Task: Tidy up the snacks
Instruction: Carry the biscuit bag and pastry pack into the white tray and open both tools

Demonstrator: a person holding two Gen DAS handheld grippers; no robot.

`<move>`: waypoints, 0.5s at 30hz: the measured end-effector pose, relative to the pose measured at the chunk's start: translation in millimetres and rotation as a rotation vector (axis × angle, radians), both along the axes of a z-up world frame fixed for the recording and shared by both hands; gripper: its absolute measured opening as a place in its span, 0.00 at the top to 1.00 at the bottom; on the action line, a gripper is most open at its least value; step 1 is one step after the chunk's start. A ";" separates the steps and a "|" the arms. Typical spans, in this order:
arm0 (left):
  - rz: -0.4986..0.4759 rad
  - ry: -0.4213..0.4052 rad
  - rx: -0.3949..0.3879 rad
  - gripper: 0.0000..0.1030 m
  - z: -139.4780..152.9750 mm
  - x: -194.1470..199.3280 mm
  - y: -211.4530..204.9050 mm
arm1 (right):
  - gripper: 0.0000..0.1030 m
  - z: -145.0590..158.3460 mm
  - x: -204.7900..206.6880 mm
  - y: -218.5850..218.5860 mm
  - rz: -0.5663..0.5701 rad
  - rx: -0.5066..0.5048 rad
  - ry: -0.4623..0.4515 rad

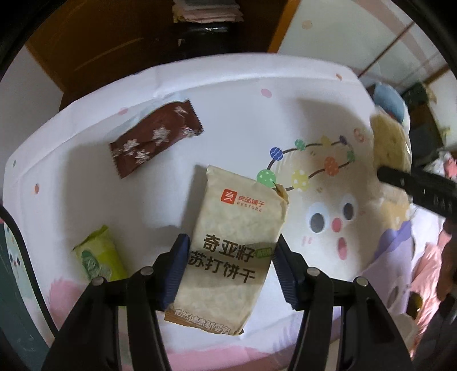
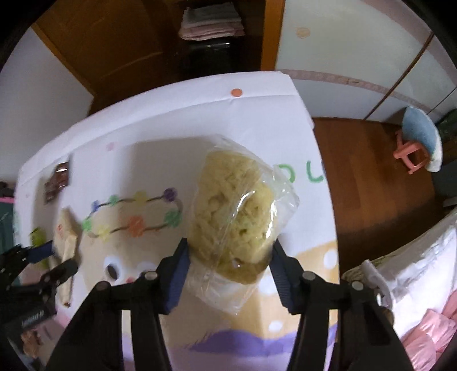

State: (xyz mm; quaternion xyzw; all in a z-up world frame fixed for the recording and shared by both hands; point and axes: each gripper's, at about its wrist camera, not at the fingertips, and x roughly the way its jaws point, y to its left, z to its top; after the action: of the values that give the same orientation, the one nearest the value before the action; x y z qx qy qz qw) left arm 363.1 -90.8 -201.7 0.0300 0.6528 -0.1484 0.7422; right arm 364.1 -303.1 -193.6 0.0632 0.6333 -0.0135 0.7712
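My left gripper point(image 1: 230, 258) is shut on a beige soda-cracker packet point(image 1: 231, 242) and holds it over the white cartoon-print table cover point(image 1: 228, 94). A brown star-print snack bar point(image 1: 155, 137) lies at the back left and a green packet point(image 1: 98, 256) lies at the left, both on the cover. My right gripper point(image 2: 228, 264) is shut on a clear bag of yellow puffed snack point(image 2: 234, 211), held above the cover point(image 2: 177, 125). The right gripper's bag shows at the left wrist view's right edge point(image 1: 390, 139). The left gripper with the cracker packet point(image 2: 65, 228) shows at the right wrist view's left.
The table's right edge drops to a wooden floor point(image 2: 371, 177) with a pink stool and blue cushion point(image 2: 420, 139). A bed with pink and white bedding point(image 2: 422, 285) lies at the right. A dark wooden cabinet with folded cloths point(image 2: 211, 22) stands behind the table.
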 end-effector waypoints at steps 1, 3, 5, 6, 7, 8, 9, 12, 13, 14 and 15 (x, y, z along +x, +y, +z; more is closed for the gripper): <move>0.013 -0.011 -0.018 0.45 10.5 -3.7 3.3 | 0.48 6.1 -4.4 -1.7 -0.002 0.004 -0.013; 0.028 -0.030 -0.045 0.45 27.8 -9.2 8.5 | 0.48 23.8 -15.0 -3.0 -0.002 0.042 -0.047; 0.038 -0.063 -0.069 0.45 53.5 -18.8 13.2 | 0.48 43.6 -27.2 -2.4 0.005 0.073 -0.079; 0.039 -0.083 -0.078 0.45 68.3 -24.8 15.3 | 0.48 61.2 -38.0 0.3 0.020 0.091 -0.108; 0.035 -0.103 -0.091 0.45 84.7 -31.3 17.1 | 0.48 72.1 -45.1 3.9 0.029 0.100 -0.122; 0.029 -0.123 -0.103 0.45 101.0 -38.6 18.3 | 0.48 86.4 -55.4 5.8 0.045 0.112 -0.145; 0.024 -0.143 -0.112 0.45 115.1 -45.6 19.6 | 0.48 106.9 -70.9 12.0 0.074 0.124 -0.178; 0.008 -0.206 -0.143 0.45 163.7 -80.2 26.1 | 0.48 146.4 -105.6 27.6 0.135 0.141 -0.245; 0.007 -0.225 -0.154 0.45 180.7 -96.1 30.2 | 0.48 160.1 -120.5 32.3 0.158 0.143 -0.269; 0.006 -0.239 -0.165 0.45 193.9 -109.9 33.6 | 0.48 173.1 -137.6 36.6 0.181 0.144 -0.293; 0.002 -0.254 -0.177 0.45 205.6 -124.1 38.7 | 0.48 186.4 -156.7 42.5 0.208 0.145 -0.320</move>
State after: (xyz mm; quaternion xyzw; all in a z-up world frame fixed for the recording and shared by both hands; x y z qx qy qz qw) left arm 238.9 -52.1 3.9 -0.0177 0.5381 -0.1996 0.8187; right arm 207.3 -260.6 -7.2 0.0540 0.5052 0.1219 0.8526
